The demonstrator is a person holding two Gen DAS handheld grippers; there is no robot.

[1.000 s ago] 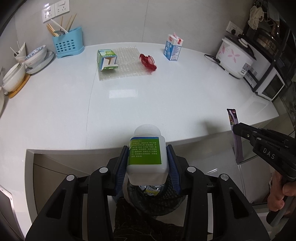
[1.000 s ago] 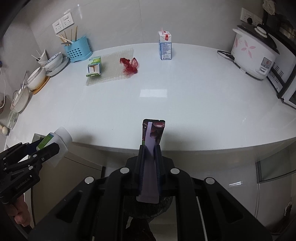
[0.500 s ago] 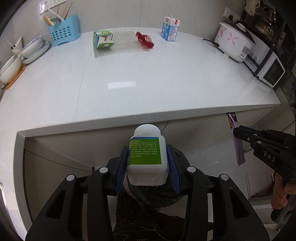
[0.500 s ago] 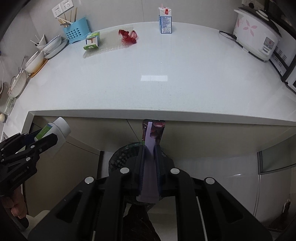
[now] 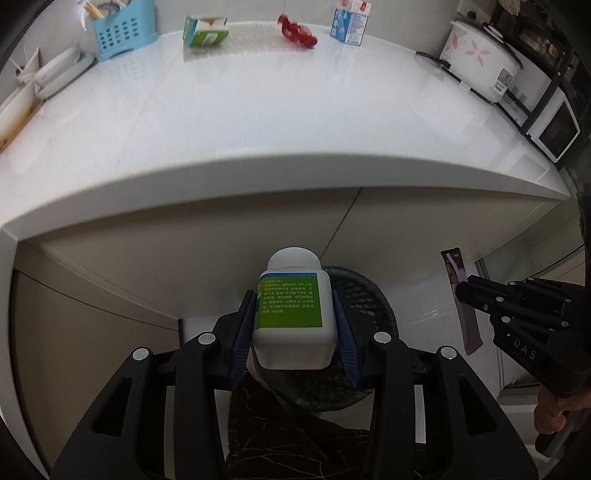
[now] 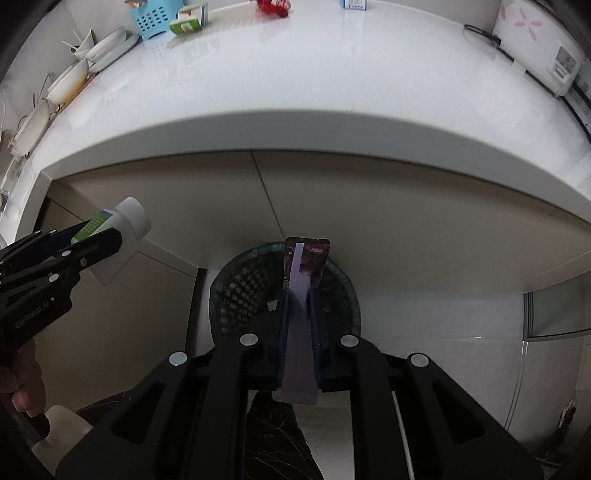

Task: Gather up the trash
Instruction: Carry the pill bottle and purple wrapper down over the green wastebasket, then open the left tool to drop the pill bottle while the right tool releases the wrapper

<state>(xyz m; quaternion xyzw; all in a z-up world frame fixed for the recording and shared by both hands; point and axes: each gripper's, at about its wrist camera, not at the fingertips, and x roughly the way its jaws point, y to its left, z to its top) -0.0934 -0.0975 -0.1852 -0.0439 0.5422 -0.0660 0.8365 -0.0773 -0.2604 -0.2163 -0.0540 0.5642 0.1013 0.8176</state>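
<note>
While the white counter (image 5: 258, 122) curves above, the dark mesh bin (image 6: 240, 284) sits on the floor under both tools. The left gripper (image 5: 291, 325) is clamped across the flat sides of a white bottle (image 5: 290, 306), probably light, stiff and somewhat slick. The right gripper (image 6: 298, 314) pinches a thin purple wrapper (image 6: 304, 258), likely floppy, by its lower half.

Your bottle (image 5: 291, 314) hides much of the mesh bin (image 5: 364, 295) behind it; label print's too small to read; milk carton (image 6: 353, 3) cut off top edge.
</note>
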